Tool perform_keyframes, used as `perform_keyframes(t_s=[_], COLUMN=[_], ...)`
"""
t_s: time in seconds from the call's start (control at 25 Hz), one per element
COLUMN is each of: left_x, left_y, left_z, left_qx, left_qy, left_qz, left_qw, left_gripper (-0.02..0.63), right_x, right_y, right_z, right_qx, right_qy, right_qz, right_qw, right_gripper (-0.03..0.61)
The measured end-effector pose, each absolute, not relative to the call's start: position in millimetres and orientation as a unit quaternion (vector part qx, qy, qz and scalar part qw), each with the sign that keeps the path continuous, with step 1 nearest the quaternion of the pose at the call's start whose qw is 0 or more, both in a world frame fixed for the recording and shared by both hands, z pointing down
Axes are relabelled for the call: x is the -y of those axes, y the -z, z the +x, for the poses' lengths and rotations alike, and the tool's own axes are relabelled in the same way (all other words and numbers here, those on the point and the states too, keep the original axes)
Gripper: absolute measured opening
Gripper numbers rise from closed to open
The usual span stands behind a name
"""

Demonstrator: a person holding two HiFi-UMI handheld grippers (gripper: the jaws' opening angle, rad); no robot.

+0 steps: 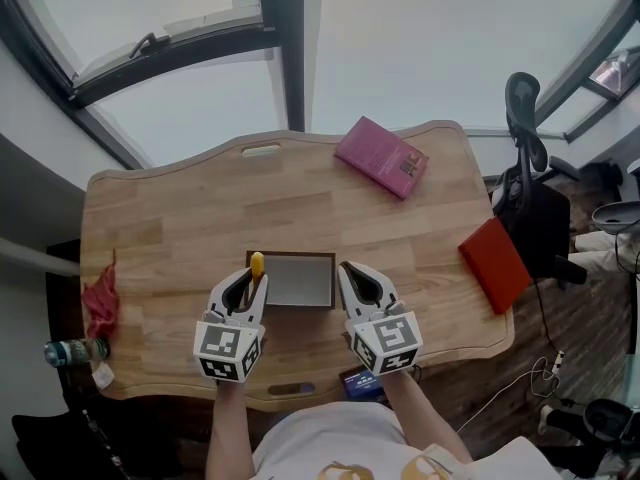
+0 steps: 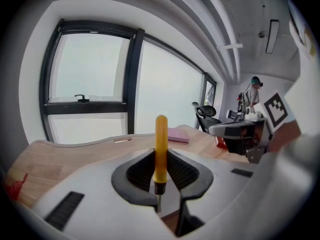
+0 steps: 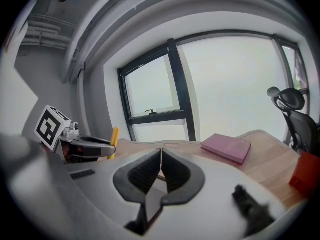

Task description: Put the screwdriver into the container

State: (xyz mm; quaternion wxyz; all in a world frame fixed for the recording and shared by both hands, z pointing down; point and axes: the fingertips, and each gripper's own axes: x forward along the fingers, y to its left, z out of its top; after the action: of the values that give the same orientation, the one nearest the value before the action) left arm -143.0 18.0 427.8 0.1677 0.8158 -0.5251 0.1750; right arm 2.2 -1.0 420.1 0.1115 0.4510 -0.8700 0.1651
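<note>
Nearest the lens, the person's pale shirt was cut off by the lower edge, and both forearms ran up from it to the marker cubes. The left gripper had its ribbed dark jaws clamped narrowly on the screwdriver, a smooth, round-ended yellow handle with a dark collar and a thin metal shaft. The shaft's tip was lost behind the jaw body. From above, only the handle's top showed, over the left rim of the container, a shallow rectangular tray with a dark rim and a matt grey floor. The grippers hid the container's near corners. The right gripper, at the container's right side, had its jaws pressed together with nothing between them. Beyond the container to the right lay a pink book on the pale wooden bench, whose edge was wavy. Farther right of the container a red flat thing lay at the bench's edge. Left of the container lay a crumpled red cloth, and a bottle past the edge was hard to make out.
</note>
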Motion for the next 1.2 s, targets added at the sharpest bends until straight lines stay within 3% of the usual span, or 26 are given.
perform_keyframes(t_s=[0.72, 1.2], left_x=[-9, -12], left_y=[-485, -514], left_z=[-120, -110], left_qx=[0.447, 0.393], left_qy=[-0.314, -0.362], left_qz=[0.826, 0.830], left_qw=[0.136, 0.160], left_gripper=[0.080, 0.080], right_x=[16, 20], right_y=[-466, -486], right_z=[0, -9], right_qx=[0.865, 0.868], right_qy=[-0.207, -0.223], right_qz=[0.435, 0.417], right_qw=[0.139, 0.155], right_gripper=[0.032, 0.032])
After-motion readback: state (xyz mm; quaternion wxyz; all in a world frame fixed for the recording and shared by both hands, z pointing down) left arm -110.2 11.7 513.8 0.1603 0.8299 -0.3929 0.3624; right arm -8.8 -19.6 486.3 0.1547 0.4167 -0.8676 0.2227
